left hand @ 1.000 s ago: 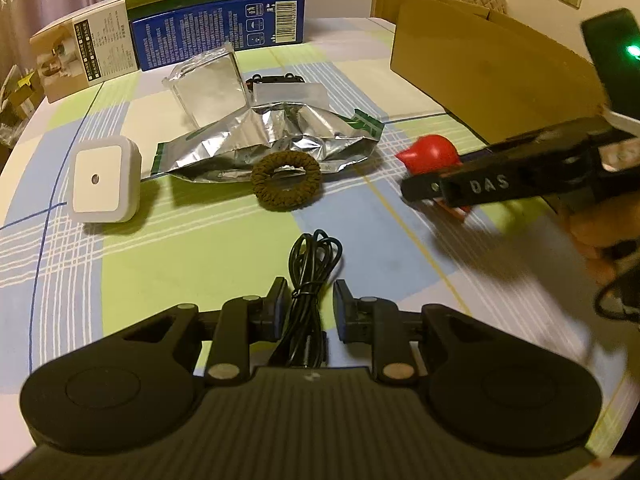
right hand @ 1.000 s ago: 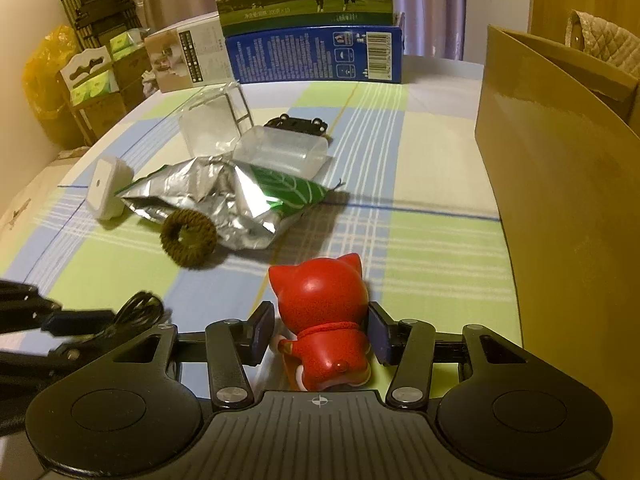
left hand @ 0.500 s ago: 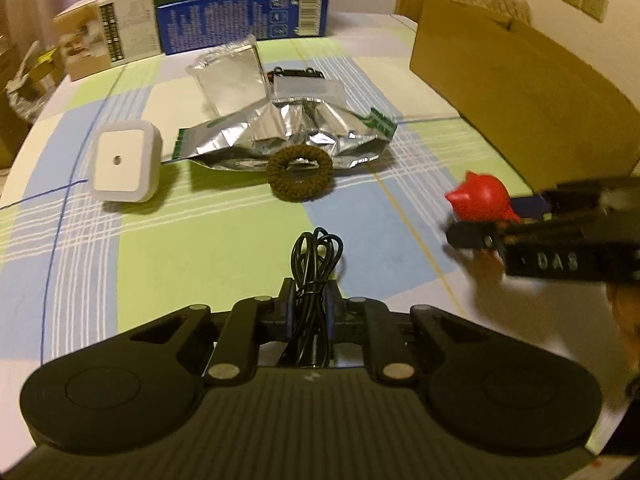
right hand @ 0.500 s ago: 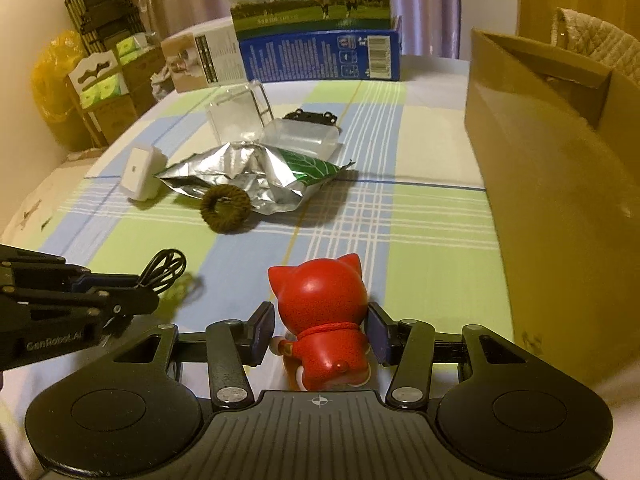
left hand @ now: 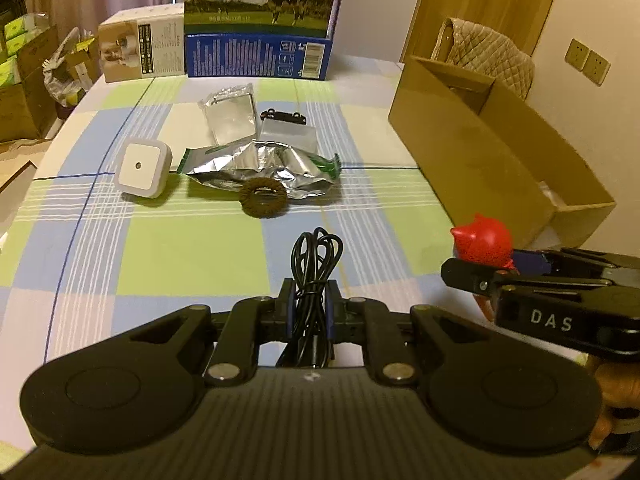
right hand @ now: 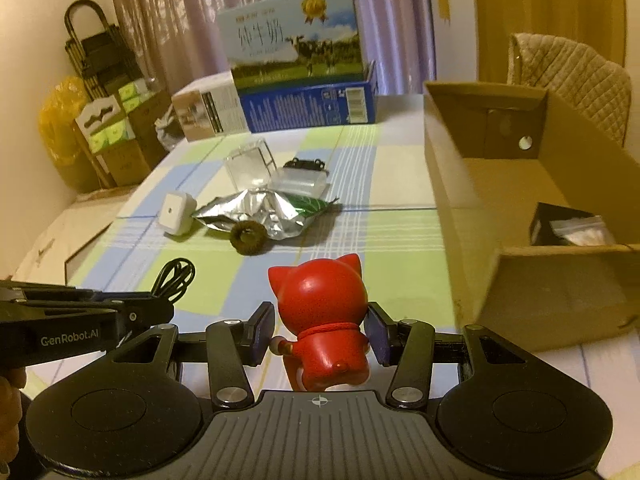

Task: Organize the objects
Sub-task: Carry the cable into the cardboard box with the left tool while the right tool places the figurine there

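**Both grippers loaded, box to the right**

Black cable (left hand: 316, 264), coiled bundle, pinched at mid-length in left gripper (left hand: 311, 309), loops sticking out ahead at lower centre of the left wrist view. Looks lifted clear of the worktop (left hand: 160, 248). Likely light and floppy: loops will sag and swing, could snag on the box wall. Best held across the whole bundle, as now, so no strand slips free.

Red cat figurine (right hand: 324, 320), seen from behind, upright between the pads of right gripper (right hand: 318, 334), lower centre of the right wrist view. Pads close on both flanks at body level; full contact hard to confirm. Probably rigid, smooth, glossy, so prone to twist or slip; flat flanks below the head the safer place than the round head.

Cardboard box (right hand: 520, 216) open at right of frame, a dark item already inside.

Still on worktop, mid-frame: brown hair tie (left hand: 263, 200) touching foil pouch (left hand: 264, 168), white square night light (left hand: 143, 169) just left, clear plastic case (left hand: 232, 116) behind.
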Motion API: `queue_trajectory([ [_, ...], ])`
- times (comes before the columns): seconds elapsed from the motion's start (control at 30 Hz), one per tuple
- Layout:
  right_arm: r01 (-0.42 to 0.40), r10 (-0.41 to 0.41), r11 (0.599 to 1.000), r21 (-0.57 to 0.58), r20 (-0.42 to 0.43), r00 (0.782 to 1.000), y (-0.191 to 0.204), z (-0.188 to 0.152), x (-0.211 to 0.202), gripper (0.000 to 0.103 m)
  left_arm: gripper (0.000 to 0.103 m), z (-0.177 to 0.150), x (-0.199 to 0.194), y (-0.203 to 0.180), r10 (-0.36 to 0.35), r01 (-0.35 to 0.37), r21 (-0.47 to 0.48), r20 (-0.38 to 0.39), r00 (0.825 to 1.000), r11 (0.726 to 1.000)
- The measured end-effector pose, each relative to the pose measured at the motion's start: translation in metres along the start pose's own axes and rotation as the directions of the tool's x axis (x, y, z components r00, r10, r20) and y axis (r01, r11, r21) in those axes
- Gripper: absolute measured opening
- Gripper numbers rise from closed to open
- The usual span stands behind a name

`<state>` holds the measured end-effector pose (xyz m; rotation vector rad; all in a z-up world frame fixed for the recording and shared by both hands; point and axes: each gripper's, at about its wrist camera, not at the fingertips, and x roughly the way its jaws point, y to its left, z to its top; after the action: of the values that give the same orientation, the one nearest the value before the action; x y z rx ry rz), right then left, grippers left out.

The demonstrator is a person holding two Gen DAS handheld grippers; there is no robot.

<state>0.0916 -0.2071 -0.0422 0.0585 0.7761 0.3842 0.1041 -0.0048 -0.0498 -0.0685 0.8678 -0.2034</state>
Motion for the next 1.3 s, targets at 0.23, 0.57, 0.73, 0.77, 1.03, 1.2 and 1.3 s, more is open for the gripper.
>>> queue_trajectory([
  [0.23, 0.001, -0.001, 1.000, 0.002, 0.021, 1.000, 0.004, -0.004, -0.028, 0.046, 0.011, -0.008, -0.031, -0.014, 0.006, -0.006, 0.000, 0.016, 1.000, 1.000],
  [0.57, 0.008, -0.008, 1.000, 0.004, 0.055, 0.998, 0.000, -0.001, -0.051, 0.046, 0.011, -0.010, -0.053, -0.031, -0.017, 0.017, 0.010, 0.043, 0.999, 1.000],
  [0.73, 0.029, -0.029, 1.000, 0.005, 0.068, 0.997, -0.009, 0.005, -0.063, 0.046, 0.011, -0.004, -0.060, -0.039, -0.031, 0.030, 0.018, 0.063, 0.998, 0.999],
  [0.77, 0.037, -0.037, 0.999, 0.004, 0.068, 0.997, -0.011, 0.006, -0.065, 0.046, 0.011, -0.002, -0.061, -0.041, -0.035, 0.034, 0.019, 0.064, 0.997, 0.999],
  [1.03, 0.098, -0.102, 0.994, 0.046, 0.094, 0.990, -0.042, 0.019, -0.084, 0.046, 0.011, 0.016, -0.066, -0.060, -0.064, 0.061, 0.034, 0.083, 0.994, 0.998],
  [1.2, 0.144, -0.151, 0.988, 0.063, 0.113, 0.982, -0.068, 0.033, -0.092, 0.046, 0.011, 0.033, -0.063, -0.084, -0.100, 0.094, 0.067, 0.097, 0.990, 0.993],
  [1.3, 0.169, -0.177, 0.983, 0.071, 0.126, 0.976, -0.083, 0.042, -0.097, 0.046, 0.011, 0.044, -0.058, -0.103, -0.125, 0.116, 0.090, 0.100, 0.987, 0.989],
])
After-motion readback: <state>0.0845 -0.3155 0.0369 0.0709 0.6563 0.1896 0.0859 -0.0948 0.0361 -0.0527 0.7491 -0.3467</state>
